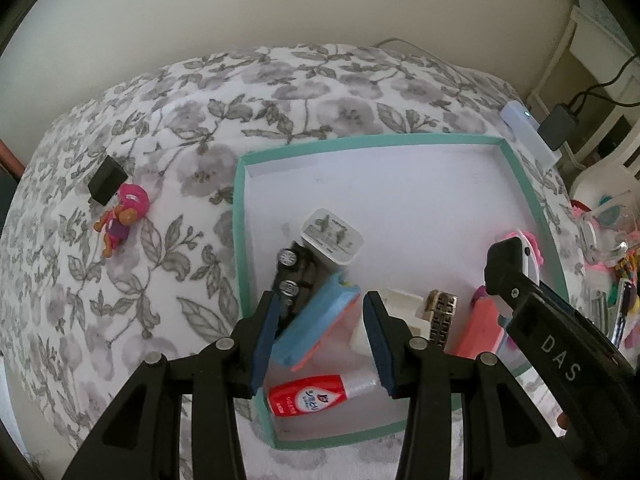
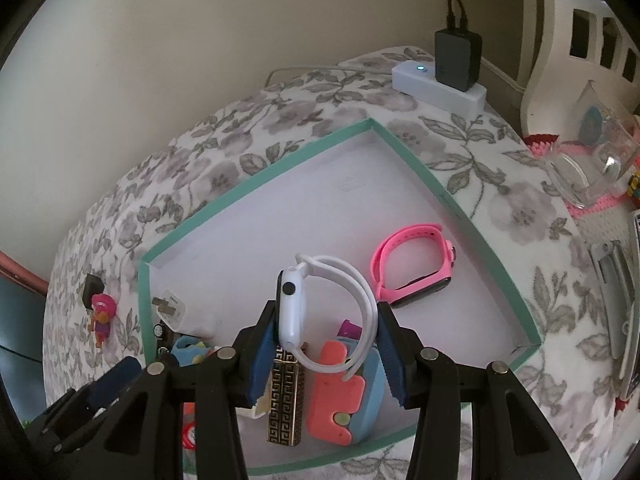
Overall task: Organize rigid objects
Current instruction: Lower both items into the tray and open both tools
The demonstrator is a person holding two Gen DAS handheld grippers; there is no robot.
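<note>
Right gripper (image 2: 326, 344) clamped on white watch (image 2: 294, 312) over teal tray (image 2: 472, 216); pink band (image 2: 412, 264) lies in tray. Left gripper (image 1: 320, 340) grips blue case (image 1: 316, 328), tilted, above tray.

The left gripper (image 1: 318, 334) clamped a tilted blue case (image 1: 316, 324) over the teal tray (image 1: 240, 248), beside a toy car (image 1: 290, 276).

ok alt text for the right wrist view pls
The right tongs grip a white smartwatch above a teal-rimmed tray on a floral cloth. In the tray lie a pink fitness band, a gold patterned lighter and a coral clip.
</note>
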